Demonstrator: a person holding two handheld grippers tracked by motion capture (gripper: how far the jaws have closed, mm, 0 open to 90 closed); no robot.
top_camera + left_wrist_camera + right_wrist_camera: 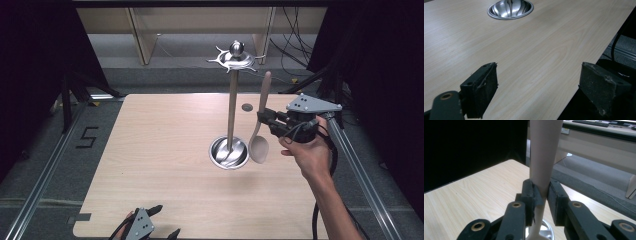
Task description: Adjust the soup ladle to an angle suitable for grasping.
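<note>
In the high view, the right gripper (262, 118) is held above the right half of the wooden table (150, 165), its jaws pointing left and clamped on the handle of a pale wooden spoon (259, 135). The spoon stands nearly upright in the jaws: its handle rises above them and its bowl hangs below them, clear of the tabletop. Just to the left of the jaws stands a metal utensil stand (230, 100), consisting of a round dish-shaped base, a vertical pole and a hooked crown with a ball on top; the spoon's bowl hangs just beside the base rim, and contact cannot be determined. The left gripper (162, 222) rests at the near table edge, well apart from the stand, with its jaws spread and nothing between them. In the left gripper view, the two black jaws of the left gripper (537, 86) stand wide apart over bare tabletop (536, 45) at the table's edge; the base of the utensil stand (510, 9) lies far ahead of the jaws, slightly toward the left jaw. In the right gripper view, the right gripper (541, 195) grips the wooden spoon (544, 152) at the narrow part of its handle, both pads pressed against it; the handle widens above the jaws, and below them the neck of the spoon descends toward the stand base (546, 230).
</note>
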